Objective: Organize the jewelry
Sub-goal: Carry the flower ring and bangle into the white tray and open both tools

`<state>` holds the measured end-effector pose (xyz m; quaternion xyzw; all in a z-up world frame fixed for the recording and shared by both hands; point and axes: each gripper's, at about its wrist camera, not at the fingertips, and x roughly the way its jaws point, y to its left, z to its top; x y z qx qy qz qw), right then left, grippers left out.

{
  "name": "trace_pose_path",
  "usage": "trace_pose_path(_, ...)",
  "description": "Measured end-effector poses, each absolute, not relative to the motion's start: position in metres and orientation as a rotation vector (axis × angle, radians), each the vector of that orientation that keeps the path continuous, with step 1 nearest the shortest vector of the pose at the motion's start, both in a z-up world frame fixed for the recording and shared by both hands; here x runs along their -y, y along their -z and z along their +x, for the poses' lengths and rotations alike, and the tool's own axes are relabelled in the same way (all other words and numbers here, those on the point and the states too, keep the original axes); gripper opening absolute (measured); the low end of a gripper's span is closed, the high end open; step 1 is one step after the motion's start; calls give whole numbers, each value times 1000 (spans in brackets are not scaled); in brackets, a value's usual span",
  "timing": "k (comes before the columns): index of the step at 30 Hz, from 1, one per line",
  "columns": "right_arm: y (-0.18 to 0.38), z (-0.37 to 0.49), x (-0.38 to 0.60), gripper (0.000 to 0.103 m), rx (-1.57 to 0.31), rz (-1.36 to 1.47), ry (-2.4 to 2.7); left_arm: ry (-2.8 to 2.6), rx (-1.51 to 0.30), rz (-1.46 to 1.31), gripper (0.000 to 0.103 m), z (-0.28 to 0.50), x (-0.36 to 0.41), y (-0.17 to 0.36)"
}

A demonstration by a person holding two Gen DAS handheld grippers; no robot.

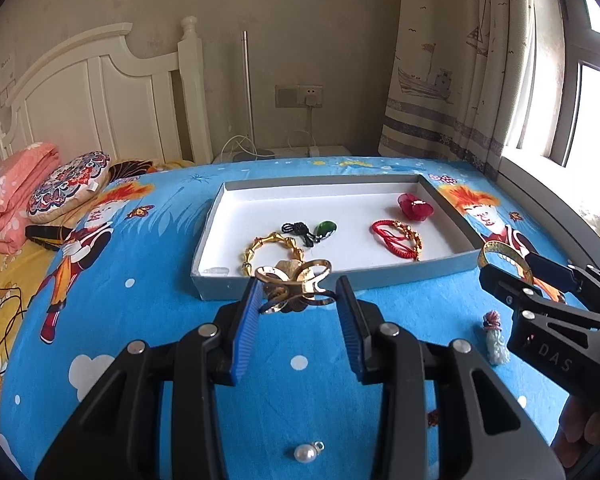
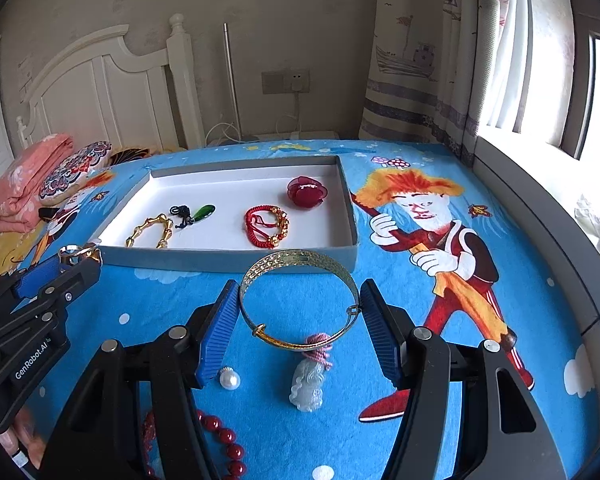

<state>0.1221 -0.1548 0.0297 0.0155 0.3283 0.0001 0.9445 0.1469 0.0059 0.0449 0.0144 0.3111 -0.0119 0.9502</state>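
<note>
A grey tray (image 1: 340, 276) (image 2: 236, 258) lies on the blue sheet and holds a gold chain bracelet (image 1: 272, 246), a green pendant (image 1: 326, 229), a red cord bracelet (image 1: 396, 238) and a red flower piece (image 1: 414, 206). My left gripper (image 1: 298, 300) is shut on a gold hair clip (image 1: 296, 286), held just before the tray's near wall. My right gripper (image 2: 300, 312) is shut on a gold bangle (image 2: 298, 300) held above the sheet near the tray's near wall. Below it lie a jade pendant (image 2: 308, 386), a pearl (image 2: 230, 380) and red beads (image 2: 224, 436).
Folded pink blanket (image 1: 12, 196) and patterned cushion (image 1: 68, 184) lie at the far left by the white headboard. A curtain (image 1: 452, 60) and window sill stand on the right. Thin cords (image 1: 4, 320) lie on the yellow sheet at left.
</note>
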Motion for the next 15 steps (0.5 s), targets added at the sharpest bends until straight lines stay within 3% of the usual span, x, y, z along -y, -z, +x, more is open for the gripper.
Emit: trace_pose_path(15,-46,179,159,58,-642,26,22,-1,-635,47,37,216,-9,-52)
